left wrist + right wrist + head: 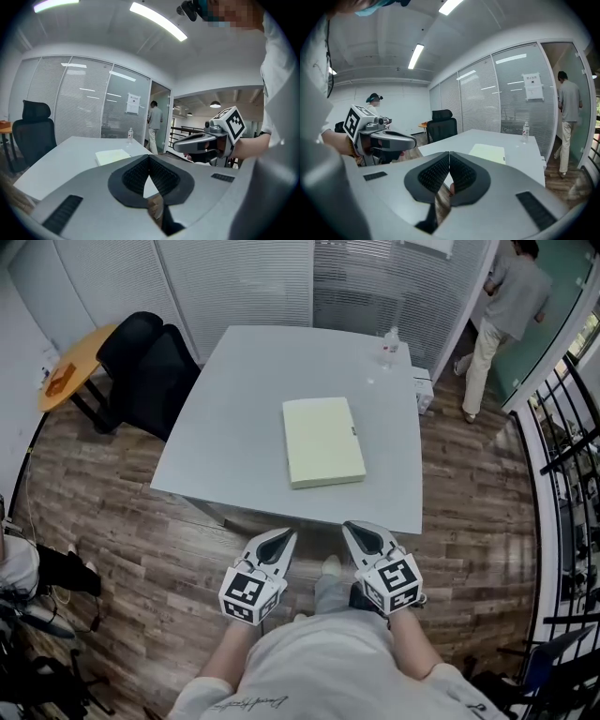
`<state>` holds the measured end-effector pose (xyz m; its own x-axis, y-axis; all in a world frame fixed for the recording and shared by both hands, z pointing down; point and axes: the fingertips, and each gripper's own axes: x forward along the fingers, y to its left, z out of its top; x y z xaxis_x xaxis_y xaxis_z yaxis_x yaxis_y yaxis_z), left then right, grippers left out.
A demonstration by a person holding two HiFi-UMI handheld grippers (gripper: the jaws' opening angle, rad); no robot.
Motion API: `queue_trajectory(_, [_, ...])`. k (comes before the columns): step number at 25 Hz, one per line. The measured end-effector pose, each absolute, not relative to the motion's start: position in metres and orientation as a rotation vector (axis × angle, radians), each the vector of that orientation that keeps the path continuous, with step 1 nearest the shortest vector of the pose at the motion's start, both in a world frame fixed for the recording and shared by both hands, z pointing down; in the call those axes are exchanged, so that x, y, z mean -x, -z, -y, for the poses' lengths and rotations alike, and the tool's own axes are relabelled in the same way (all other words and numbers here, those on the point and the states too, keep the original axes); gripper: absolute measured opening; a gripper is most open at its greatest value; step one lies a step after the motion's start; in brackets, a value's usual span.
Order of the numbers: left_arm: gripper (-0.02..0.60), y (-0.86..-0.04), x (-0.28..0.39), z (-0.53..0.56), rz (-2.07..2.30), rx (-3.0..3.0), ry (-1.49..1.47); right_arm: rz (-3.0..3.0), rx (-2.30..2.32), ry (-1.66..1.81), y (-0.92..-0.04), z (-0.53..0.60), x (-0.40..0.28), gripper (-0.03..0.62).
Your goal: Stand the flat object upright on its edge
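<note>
Centrally, the pale yellow flat pad [323,441] lies flat on the grey table [234,427], well apart from both grippers. Left gripper [284,538] and right gripper [356,531]: jaws pressed together, empty, short of the table's near edge.

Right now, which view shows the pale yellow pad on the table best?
The head view: the pad lies flat on the table, with its whole top and all four edges visible. The left gripper view and the right gripper view show the pad only as a thin, foreshortened sliver.
</note>
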<state>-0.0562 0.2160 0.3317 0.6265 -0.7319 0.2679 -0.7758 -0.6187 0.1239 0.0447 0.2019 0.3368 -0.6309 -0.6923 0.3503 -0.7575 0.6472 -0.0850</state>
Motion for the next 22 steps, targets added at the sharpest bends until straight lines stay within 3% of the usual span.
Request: queue_trajectory(22, [0.012, -0.33, 0.031, -0.062, 1.415, -2.503, -0.282, 2.621, -0.989, -0.362, -0.348, -0.035, -0.084, 0.025])
